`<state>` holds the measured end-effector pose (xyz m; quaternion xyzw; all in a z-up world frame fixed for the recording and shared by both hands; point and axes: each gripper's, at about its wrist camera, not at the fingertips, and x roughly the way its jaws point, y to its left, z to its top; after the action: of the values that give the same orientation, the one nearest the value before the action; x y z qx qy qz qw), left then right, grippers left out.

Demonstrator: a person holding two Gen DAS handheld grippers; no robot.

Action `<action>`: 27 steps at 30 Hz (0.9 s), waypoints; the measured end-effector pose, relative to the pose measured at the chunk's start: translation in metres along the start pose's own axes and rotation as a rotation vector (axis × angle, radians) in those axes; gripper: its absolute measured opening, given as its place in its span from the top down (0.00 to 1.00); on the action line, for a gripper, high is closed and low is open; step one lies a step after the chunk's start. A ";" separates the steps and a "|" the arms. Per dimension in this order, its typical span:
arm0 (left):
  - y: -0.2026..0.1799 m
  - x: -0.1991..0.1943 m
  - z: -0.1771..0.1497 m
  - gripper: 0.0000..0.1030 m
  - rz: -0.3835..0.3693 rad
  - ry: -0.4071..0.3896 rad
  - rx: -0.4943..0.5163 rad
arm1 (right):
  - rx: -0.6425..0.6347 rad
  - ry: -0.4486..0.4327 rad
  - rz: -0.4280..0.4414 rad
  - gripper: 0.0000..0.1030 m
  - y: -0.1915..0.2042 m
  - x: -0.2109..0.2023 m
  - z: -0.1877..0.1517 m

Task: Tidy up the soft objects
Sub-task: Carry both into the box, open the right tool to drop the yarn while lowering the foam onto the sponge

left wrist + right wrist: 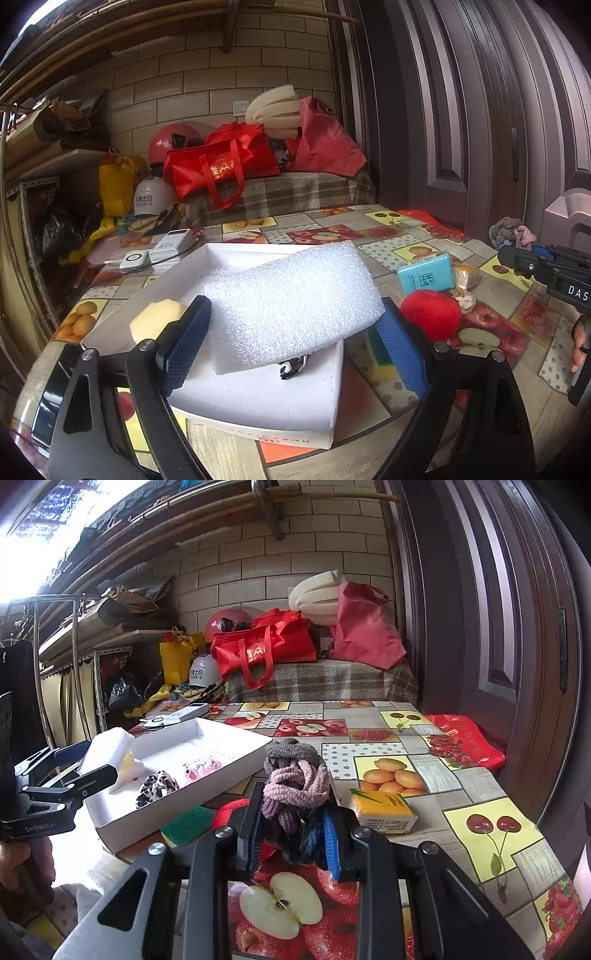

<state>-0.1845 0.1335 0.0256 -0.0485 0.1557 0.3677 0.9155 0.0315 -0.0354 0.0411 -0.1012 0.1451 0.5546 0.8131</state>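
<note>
On the table, the white tray already holds a foam sheet, yellow sponge and scrunchies, my left gripper fingers spread around the foam, right gripper fingers pinching knitted hair ties; red yarn ball, tissue packs remain outside.
</note>
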 end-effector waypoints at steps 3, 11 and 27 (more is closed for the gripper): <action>0.020 0.003 -0.002 0.12 0.049 0.003 -0.030 | -0.004 0.015 0.014 0.74 0.004 0.005 0.000; 0.062 0.012 -0.005 0.12 0.171 -0.008 -0.082 | -0.016 0.066 0.041 0.74 0.020 0.030 0.002; 0.098 0.029 -0.003 0.12 0.296 -0.012 -0.150 | -0.174 0.127 0.267 0.72 0.097 0.080 0.006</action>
<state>-0.2332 0.2230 0.0162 -0.0913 0.1278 0.5095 0.8460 -0.0304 0.0722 0.0186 -0.1857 0.1597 0.6605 0.7098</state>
